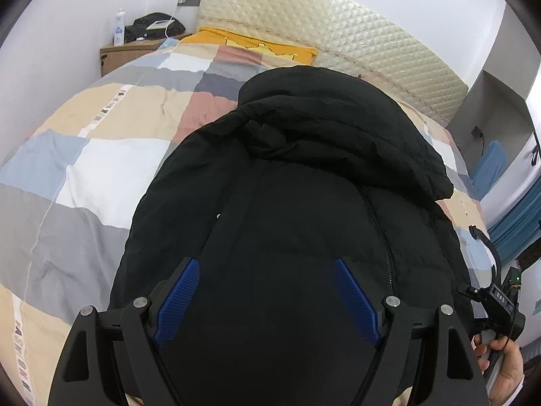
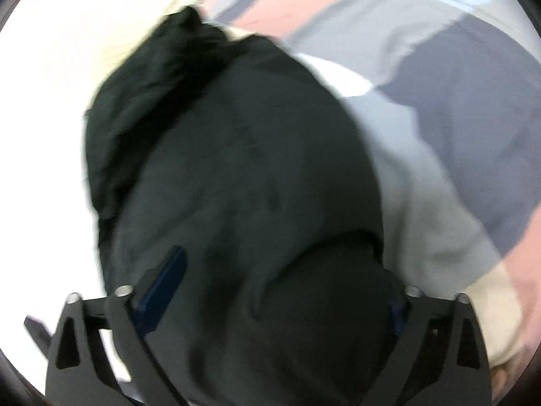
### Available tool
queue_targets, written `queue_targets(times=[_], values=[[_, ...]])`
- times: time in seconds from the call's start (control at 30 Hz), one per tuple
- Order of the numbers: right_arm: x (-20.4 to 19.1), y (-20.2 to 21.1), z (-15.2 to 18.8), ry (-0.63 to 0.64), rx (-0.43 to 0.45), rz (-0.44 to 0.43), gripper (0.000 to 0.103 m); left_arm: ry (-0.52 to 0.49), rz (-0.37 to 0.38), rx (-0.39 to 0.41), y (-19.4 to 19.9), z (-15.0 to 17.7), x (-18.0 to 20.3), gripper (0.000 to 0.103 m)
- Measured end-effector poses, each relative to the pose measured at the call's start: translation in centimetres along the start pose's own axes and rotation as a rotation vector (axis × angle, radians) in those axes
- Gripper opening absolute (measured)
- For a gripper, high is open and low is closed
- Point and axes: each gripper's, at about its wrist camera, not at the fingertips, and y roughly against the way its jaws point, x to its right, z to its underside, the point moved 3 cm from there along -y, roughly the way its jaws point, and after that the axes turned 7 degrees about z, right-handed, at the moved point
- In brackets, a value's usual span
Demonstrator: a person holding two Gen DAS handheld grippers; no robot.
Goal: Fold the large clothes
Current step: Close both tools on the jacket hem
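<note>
At the bottom of the left wrist view the left gripper [image 1: 267, 270] has its blue-padded fingers [image 1: 177, 301] spread wide with nothing between them, poised over the lower part of a black jacket [image 1: 304, 186]. The jacket fills the centre of that frame, lying on a patchwork duvet [image 1: 101, 142] of beige, grey, white, blue and pink blocks; its zip [image 1: 382, 233] runs down right of centre, and its bunched hood or collar end lies toward the upper middle of the frame. At the lower right edge a hand [image 1: 503, 358] grips the handle of the other black tool.

The right wrist view is blurred. The right gripper [image 2: 280, 274] sits at the bottom of the frame; its left blue finger [image 2: 162, 287] shows, while the right one is mostly buried under a fold of the black jacket [image 2: 219, 142]. The fingers look set apart, but whether they clamp the cloth cannot be told. The jacket covers the centre and left of this frame, with the duvet [image 2: 439, 84] at the upper right.

Farther off in the left view, a yellow pillow [image 1: 257, 44] lies at the top centre against a cream quilted headboard [image 1: 338, 27]. At the upper left a wooden nightstand [image 1: 118, 55] carries a white bottle [image 1: 119, 27] and a dark bag [image 1: 155, 25]
</note>
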Motion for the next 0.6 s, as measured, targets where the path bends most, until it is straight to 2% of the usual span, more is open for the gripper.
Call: queue_targets(times=[0.07,0.13,0.2,0.23,0.4,0.6], values=[[-1.1,0.7,0.6,0.055,0.019,-0.008,0.068,0.003,0.005,-0.015,0.0,-0.2,-0.2,0.082],[-1.5,1.1,0.7,0.085,0.032,-0.006,0.040,0.005,0.017,-0.026,0.4,-0.8,-0.4,0.082],[-1.4,1.1,0.5,0.091,0.038,-0.009,0.021,0.001,0.025,-0.031,0.9,-1.4,-0.8,0.082],[-1.3,1.1,0.1,0.093,0.042,-0.017,0.017,-0.008,0.017,-0.030,1.3,-1.9,-1.1,0.082],[-3.0,1.4,-0.7,0.141,0.089,-0.039,0.013,-0.005,0.017,-0.039,3.7,-4.1,-3.9,0.082],[-2.6,1.9,-0.8,0.126,0.097,-0.038,0.013,0.079,0.013,-0.168,2.3,-3.9,-9.7,0.082]])
